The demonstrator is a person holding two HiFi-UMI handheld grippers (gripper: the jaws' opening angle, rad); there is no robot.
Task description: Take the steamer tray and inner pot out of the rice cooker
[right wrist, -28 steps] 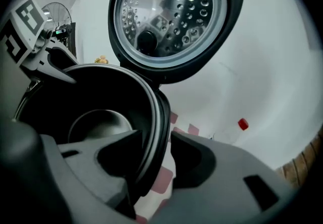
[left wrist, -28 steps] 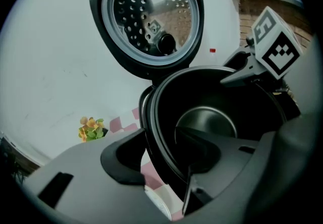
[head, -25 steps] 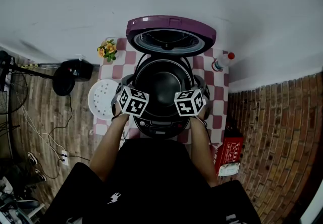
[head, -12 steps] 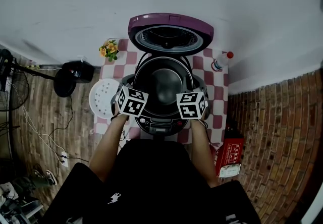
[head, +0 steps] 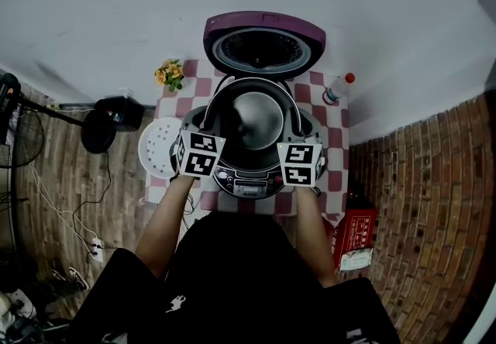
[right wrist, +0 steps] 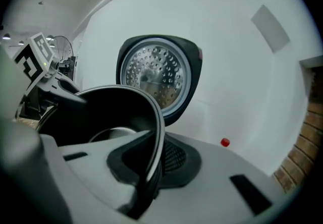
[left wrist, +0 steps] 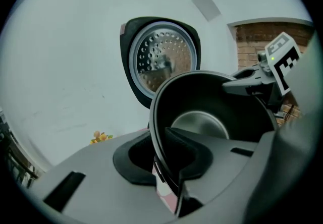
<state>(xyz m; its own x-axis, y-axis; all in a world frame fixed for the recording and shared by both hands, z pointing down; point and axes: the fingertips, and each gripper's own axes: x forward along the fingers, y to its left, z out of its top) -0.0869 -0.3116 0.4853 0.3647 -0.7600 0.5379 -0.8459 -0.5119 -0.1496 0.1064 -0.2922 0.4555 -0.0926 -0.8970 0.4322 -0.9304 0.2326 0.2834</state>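
The black, round non-stick inner pot (head: 258,114) hangs between the 2 tongs. The left gripper (head: 191,139) and the right gripper (head: 307,142) have just been closing, and each now pinches the pot's thin rim on opposite sides, so both hands are equally near. The pot's axis stands upright over the grey rice cooker (head: 248,184), whose purple lid (head: 263,44) is tipped back. I judge the pot partly lifted, so the next move is straight up, level, to clear the mouth.

The head view hides both grips under the marker cubes. The left gripper view shows the rim (left wrist: 160,132) wedged between the pads, and the right gripper view shows the same (right wrist: 157,137). Only the head view shows the white perforated steamer tray (head: 157,150) already out, left of the cooker at the checked table's (head: 332,141) edge.
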